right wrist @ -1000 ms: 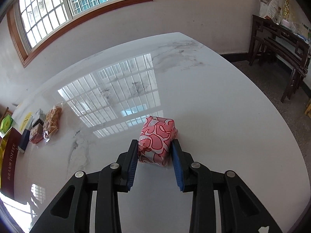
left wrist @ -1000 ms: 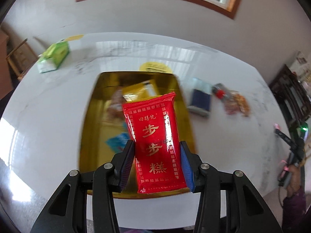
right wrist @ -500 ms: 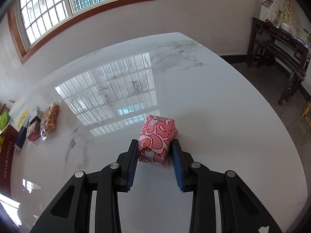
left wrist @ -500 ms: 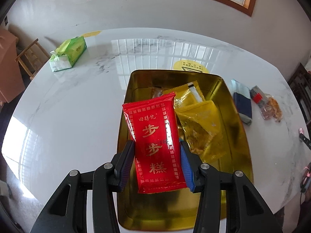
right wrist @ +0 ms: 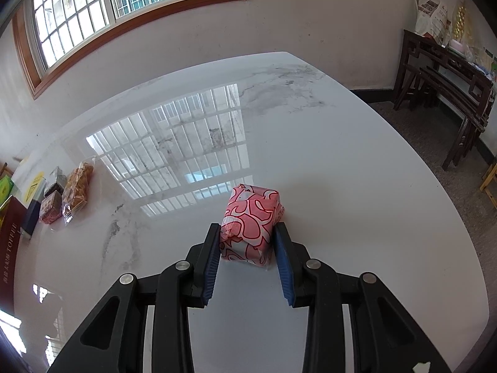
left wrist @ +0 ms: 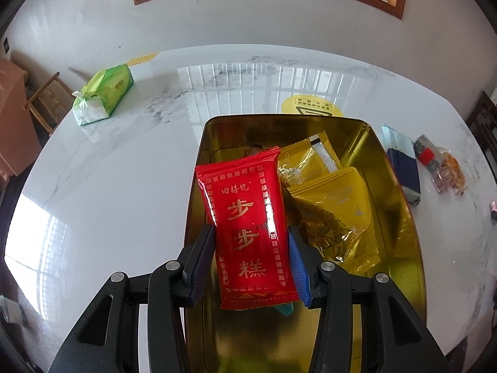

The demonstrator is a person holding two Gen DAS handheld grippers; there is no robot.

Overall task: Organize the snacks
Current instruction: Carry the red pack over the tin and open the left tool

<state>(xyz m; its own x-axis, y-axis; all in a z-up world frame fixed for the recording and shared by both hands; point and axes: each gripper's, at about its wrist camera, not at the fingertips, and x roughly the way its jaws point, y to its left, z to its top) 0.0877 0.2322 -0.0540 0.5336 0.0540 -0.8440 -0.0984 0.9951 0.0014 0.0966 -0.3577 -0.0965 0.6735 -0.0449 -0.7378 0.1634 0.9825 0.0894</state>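
Between the left hand-held gripper (left wrist: 251, 264) pads sits the clamped red snack packet (left wrist: 248, 230).

You've got a glossy marble-look table (right wrist: 341, 161) that mirrors the window. The tin (left wrist: 400, 217) is shiny gold metal. At its 9 o'clock, the red packet (left wrist: 248, 227) is slick plastic film; the pink-patterned wrapper (right wrist: 251, 217) is crinkly, shiny foil. The window frame (right wrist: 124, 28) is varnished wood.
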